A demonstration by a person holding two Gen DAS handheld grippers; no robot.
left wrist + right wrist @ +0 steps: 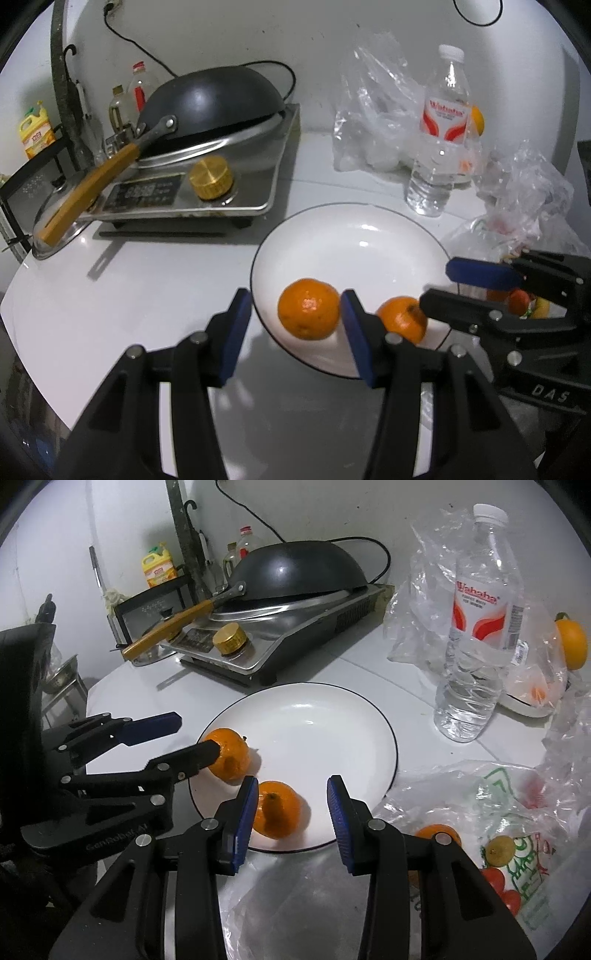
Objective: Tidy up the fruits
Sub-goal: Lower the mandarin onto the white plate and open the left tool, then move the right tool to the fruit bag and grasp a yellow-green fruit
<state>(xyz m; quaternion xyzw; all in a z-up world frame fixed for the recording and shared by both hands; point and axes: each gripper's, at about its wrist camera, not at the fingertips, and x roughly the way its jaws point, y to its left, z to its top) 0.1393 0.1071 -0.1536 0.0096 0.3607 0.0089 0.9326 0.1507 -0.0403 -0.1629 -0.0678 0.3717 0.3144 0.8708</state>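
A white plate (369, 236) (332, 716) with a thin dark rim holds two mandarins. My left gripper (295, 328) (192, 734) is open, with one mandarin (308, 314) (229, 757) between its pads, loose on the plate. My right gripper (291, 819) (439, 284) is open, with the second mandarin (277, 814) (402, 319) resting on the plate by its left pad. A clear plastic bag (491, 812) (517, 236) at the right holds more fruit: an orange (428, 830), a small yellow fruit (499, 850) and red ones (498, 882).
A water bottle (439, 144) (476, 627) stands behind the plate. A cooktop (207, 184) (277, 642) carries an upturned black wok (210, 99) (299, 568) with a wooden handle. Crumpled clear bags (376, 110) and another orange (570, 642) lie at the back right.
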